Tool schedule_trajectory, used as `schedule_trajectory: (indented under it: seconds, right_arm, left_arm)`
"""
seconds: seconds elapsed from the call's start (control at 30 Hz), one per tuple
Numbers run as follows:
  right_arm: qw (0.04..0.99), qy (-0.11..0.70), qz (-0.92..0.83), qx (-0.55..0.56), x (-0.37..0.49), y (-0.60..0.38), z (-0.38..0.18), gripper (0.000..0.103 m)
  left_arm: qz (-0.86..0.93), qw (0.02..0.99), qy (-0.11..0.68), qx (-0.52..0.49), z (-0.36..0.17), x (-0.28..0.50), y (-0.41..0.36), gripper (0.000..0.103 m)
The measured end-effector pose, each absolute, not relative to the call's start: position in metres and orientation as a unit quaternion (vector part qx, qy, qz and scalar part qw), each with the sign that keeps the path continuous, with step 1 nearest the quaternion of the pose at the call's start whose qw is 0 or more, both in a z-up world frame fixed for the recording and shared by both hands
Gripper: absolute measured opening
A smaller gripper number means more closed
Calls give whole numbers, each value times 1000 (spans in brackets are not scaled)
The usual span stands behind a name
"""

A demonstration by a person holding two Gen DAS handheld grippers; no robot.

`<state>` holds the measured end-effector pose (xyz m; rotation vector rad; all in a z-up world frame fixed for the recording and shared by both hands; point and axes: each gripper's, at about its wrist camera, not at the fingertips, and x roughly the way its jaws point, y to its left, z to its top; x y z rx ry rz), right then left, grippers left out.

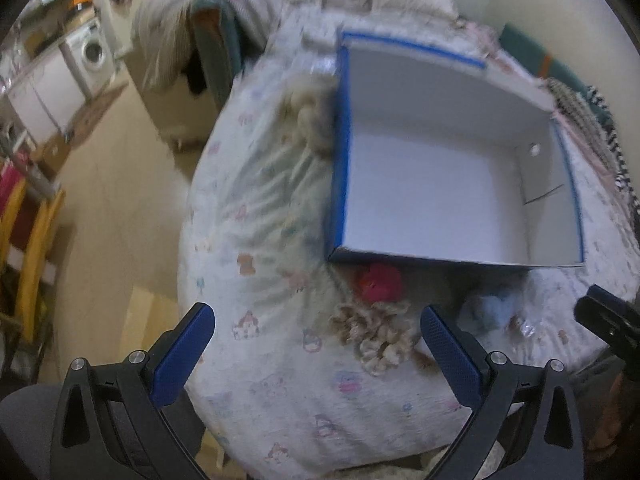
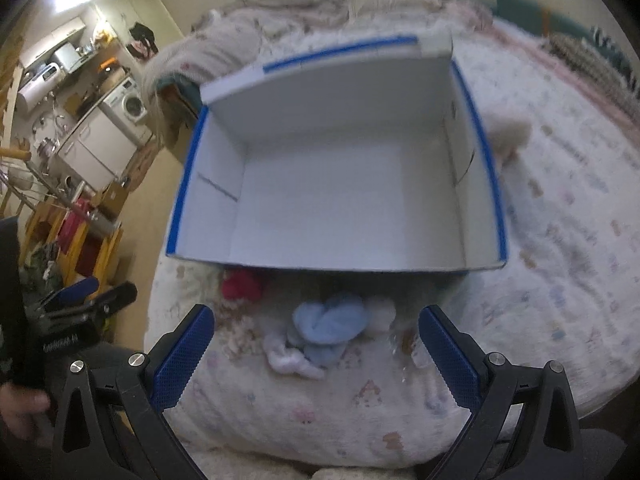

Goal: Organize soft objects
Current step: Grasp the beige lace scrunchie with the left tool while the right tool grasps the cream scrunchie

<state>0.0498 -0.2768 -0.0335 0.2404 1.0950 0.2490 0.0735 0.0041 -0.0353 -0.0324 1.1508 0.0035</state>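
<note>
- Left hand-held gripper: jaws spread wide, holding nothing, above the beige ruffled cloth.
- Right hand-held gripper: jaws wide, holding nothing, over the light-blue cloth.
- Both cloths and a red cloth lie on the bed, just before the blue-edged box, which holds nothing.

Left gripper: jaws spread wide, blue pads empty, nothing clamped. Right gripper: same, jaws wide apart, empty. Both held side by side, aimed forward and down. Person's hand at left gripper's handle.
</note>
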Motion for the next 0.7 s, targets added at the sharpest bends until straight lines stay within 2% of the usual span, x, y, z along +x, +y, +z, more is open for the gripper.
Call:
schedule_trajectory:
  seconds: [0.13, 0.27, 0.43, 0.47, 0.57, 0.63, 0.7]
  right_arm:
    - [830, 524, 116, 154, 58, -288, -58, 103]
    - [801, 555, 102, 201, 58, -301, -93, 103]
    - [790, 560, 92, 232, 59, -316, -103, 103]
    - [789, 559, 88, 237, 59, -318, -103, 103]
    - [783, 566, 82, 245, 60, -319, -108, 103]
    - [782, 569, 81, 242, 62, -317, -110, 103]
    - [784, 568, 83, 236, 64, -314, -110, 103]
  left_arm:
    - [-9, 804, 594, -34, -69, 92, 6, 102]
    - [-20, 773, 633, -41, -104, 104, -4, 88]
    - [-33, 748, 659, -75, -141, 117, -8, 88]
    - [-34, 747, 660, -73, -145, 119, -9, 85]
    - [-42, 739, 669, -74, -161, 125, -13, 63]
    - [-49, 734, 672, -79, -168, 126, -14, 55]
    - [-49, 738, 668, -76, -171, 127, -13, 29]
